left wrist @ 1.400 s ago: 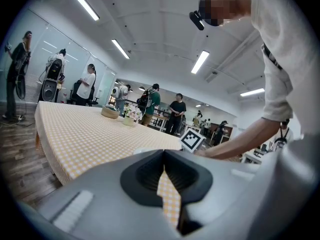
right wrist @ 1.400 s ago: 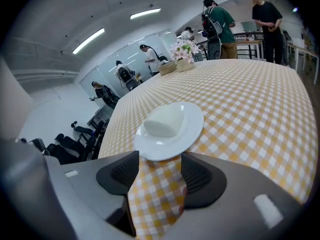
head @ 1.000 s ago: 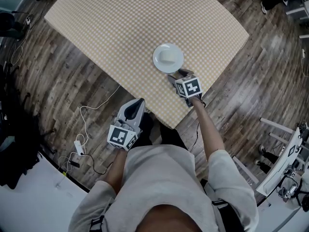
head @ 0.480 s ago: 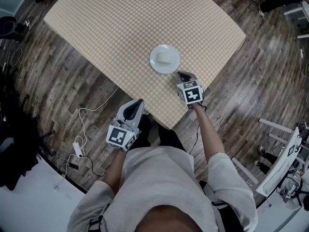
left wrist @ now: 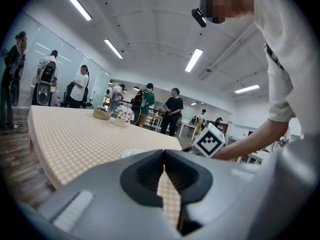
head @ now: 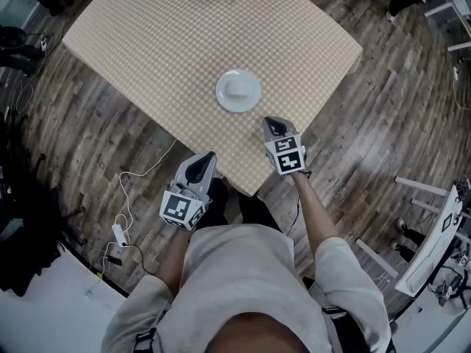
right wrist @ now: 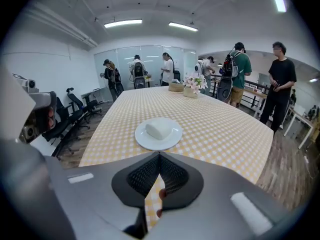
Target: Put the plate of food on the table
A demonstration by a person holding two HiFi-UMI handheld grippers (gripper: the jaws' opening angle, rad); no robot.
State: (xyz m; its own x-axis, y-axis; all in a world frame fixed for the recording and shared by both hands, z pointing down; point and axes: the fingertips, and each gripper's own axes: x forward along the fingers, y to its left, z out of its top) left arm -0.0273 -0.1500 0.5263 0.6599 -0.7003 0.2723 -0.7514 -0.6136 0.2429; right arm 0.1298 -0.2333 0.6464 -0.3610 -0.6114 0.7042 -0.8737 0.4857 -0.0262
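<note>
Your round white plate (head: 238, 91), carrying a pale lump of food (head: 238, 87), sits flat on the yellow-checked desk (head: 169, 35), a little in from its near edge. The placing looks done, and I'd judge that all you have left is to draw clear. Your right gripper (head: 271, 123) is just on your side of the plate and apart from it, angled down toward it, jaws pressed together with nothing between them. Your left gripper (head: 210, 155) hangs by the desk's near edge above the dark wooden floor (head: 383, 123), well apart from the plate, its jaws likewise closed on nothing
</note>
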